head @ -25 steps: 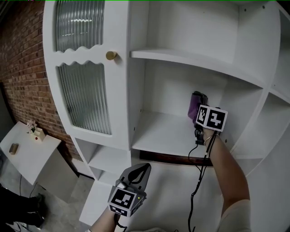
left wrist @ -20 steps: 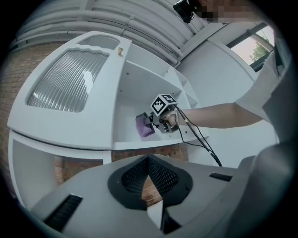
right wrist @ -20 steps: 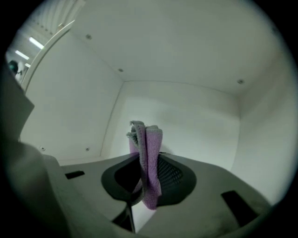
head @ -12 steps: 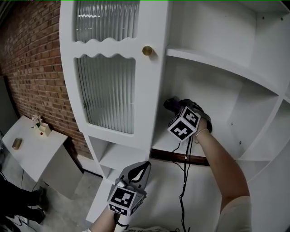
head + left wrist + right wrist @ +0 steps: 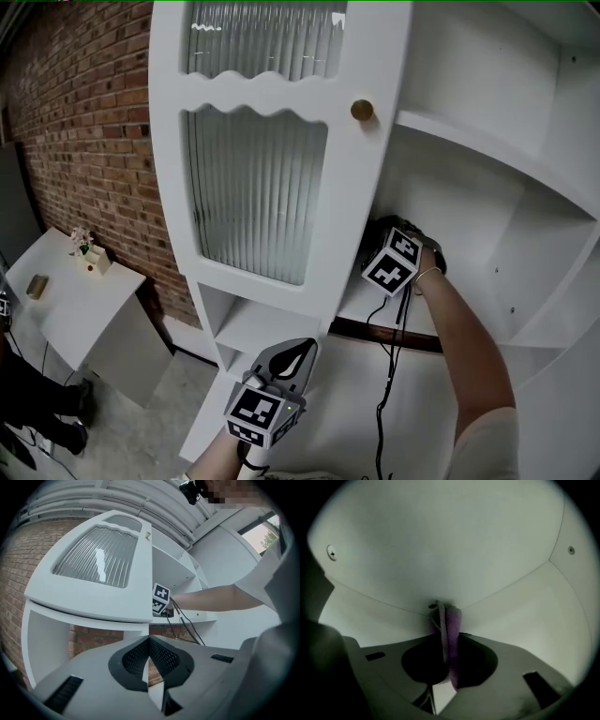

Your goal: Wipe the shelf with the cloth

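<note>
Brick wall [image 5: 84,141] is filling the left of the head view, w/ a white cabinet taking up the centre and right. Its ribbed-glass door [image 5: 258,187] is standing ajar in front.

The right hand-held gripper [image 5: 445,637] is reaching into the compartment just behind the door's edge. Its jaws are clamping a thin fold of purple cloth [image 5: 453,627], which is pointing into the back corner of the shelf [image 5: 354,302]. The left hand-held gripper [image 5: 149,654] is hanging low at bottom centre of the head view, well apart from the cabinet, jaws pressed together w/ nothing between them.

Risks, as a judgement:
- The cloth is being pinched by a narrow strip only, so a hard push into the corner could be dragging it out of the jaws.
- The right marker cube is sitting just beside the door's edge, so a sideways stroke could be knocking the door.
- The cable [image 5: 384,375] is trailing over the shelf's front lip and may be snagging there.

Hard to make out:
- In the head view the door is covering the right jaws' tips and most of the cloth.
- The right gripper view is dim, so whether the cloth is actually touching the board, or which white face is board vs. wall, cannot be told.
- The shelf's left part is hiding behind the door.
</note>
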Tool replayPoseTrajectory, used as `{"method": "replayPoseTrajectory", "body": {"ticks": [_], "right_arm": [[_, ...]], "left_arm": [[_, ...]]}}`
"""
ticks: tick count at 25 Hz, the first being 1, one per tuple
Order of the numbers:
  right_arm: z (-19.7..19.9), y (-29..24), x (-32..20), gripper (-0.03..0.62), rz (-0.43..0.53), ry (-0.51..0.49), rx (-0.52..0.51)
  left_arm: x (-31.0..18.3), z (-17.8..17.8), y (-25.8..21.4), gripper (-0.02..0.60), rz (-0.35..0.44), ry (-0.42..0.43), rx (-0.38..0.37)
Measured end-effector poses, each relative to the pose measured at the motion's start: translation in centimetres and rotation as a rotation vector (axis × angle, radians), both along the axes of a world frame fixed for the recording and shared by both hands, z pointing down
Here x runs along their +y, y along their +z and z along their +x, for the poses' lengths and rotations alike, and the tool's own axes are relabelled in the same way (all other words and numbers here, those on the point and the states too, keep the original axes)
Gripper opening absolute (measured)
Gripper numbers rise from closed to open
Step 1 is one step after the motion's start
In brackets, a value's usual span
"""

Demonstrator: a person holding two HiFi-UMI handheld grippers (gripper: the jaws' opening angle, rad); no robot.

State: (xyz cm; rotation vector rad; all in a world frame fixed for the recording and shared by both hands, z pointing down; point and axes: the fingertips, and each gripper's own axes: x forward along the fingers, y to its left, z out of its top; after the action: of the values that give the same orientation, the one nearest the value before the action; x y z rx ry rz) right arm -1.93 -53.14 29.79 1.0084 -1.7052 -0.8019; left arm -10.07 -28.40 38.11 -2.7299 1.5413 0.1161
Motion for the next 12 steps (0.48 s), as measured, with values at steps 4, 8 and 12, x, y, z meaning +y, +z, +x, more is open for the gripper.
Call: {"method": "replayPoseTrajectory", "body": {"ticks": [4,8,12], "right_arm": [[0.1,1.4,1.7,0.081,-0.093,-0.047,0.012],[0.2,2.2,3.6,0.081,-0.124,-0.054,0.059],[0.2,2.3,5.2,0.081,-0.141,-0.045,0.06]], "left_arm": [[-0.2,0.6,0.2,0.006,0.006,0.002,-0.016],[0.3,2.0,0.2,0.006,-0.003,0.028,-0.024],[0.9,2.9,0.5,0.006,-0.014,0.049,-0.058]]}}
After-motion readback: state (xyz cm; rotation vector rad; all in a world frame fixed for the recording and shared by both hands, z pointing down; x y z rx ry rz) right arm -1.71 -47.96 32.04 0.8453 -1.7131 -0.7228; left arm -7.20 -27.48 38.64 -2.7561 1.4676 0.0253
